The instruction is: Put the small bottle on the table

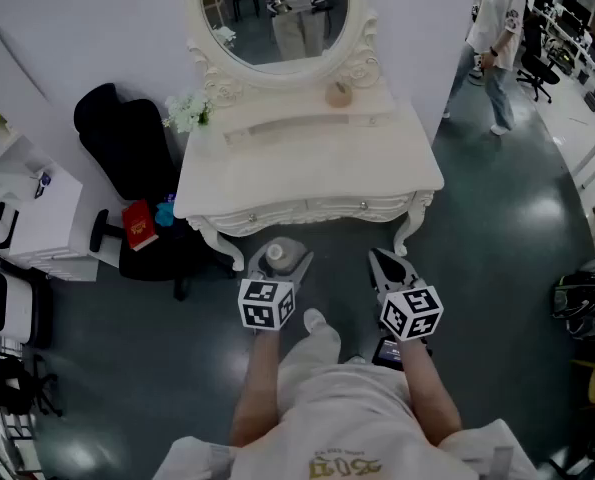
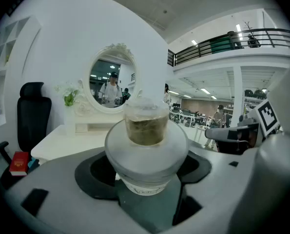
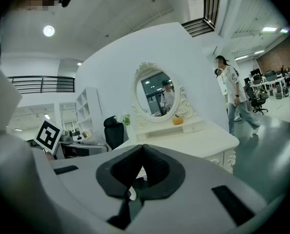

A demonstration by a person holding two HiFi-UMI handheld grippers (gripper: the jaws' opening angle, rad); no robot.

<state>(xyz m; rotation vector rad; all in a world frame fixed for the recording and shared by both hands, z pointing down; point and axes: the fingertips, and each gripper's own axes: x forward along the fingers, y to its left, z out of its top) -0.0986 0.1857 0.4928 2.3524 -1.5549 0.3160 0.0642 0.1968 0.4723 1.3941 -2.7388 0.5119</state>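
A small frosted white bottle (image 1: 275, 256) with a clear cap stands upright between the jaws of my left gripper (image 1: 277, 252), which is shut on its wide body. In the left gripper view the bottle (image 2: 147, 147) fills the middle and the dark pads (image 2: 93, 172) press on its sides. The bottle hangs just in front of the white dressing table (image 1: 307, 158), below the table's front edge in the head view. My right gripper (image 1: 389, 268) is level with it to the right. Its jaws (image 3: 142, 152) are shut with nothing between them.
An oval mirror (image 1: 277, 13), a white flower bunch (image 1: 187, 111) and a small orange object (image 1: 339, 94) stand at the table's back. A black chair (image 1: 127, 138) and a red book (image 1: 139, 225) are to the left. A person (image 1: 497, 38) stands at the far right.
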